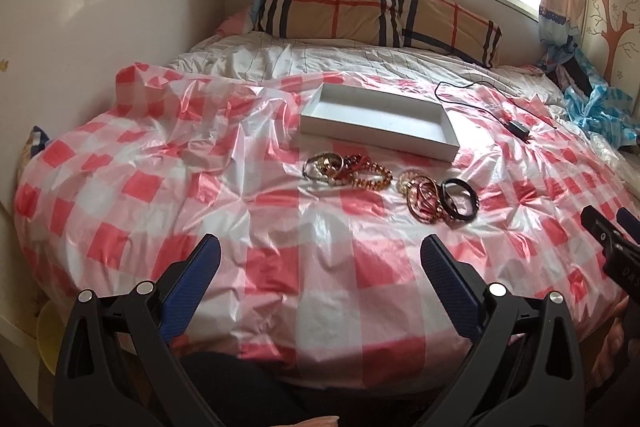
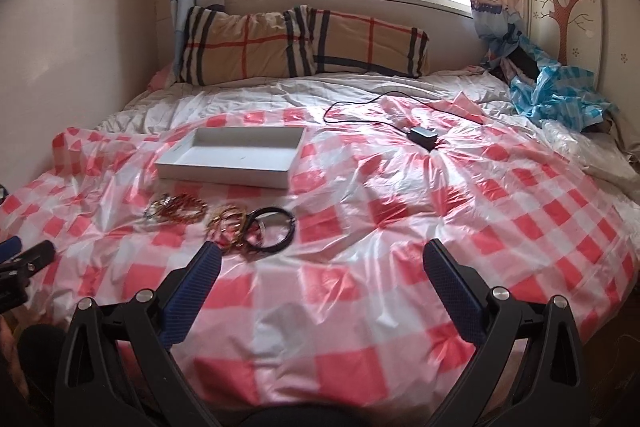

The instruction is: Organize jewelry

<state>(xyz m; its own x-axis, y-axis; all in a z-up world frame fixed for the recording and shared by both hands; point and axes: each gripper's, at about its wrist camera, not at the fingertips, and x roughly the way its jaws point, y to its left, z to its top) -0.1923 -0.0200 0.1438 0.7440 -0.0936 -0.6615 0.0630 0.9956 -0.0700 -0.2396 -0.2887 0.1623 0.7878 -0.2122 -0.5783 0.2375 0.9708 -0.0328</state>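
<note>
Spread over the bed, a red-and-white checked plastic sheet (image 1: 320, 227) carries two heaps of beaded and black ring bracelets (image 1: 436, 199), laid side by side just before an empty shallow white cardboard box (image 1: 376, 121). Both heaps are seen ahead of the left gripper (image 1: 320, 259) and forward-left of the right gripper (image 2: 322, 263) (the nearer, judging by its view); both jaws are held apart, empty.

Box (image 1: 378, 123) on the bed (image 1: 280, 267) — bracelets (image 1: 390, 187) just before it, charger (image 2: 424, 135) right.
</note>
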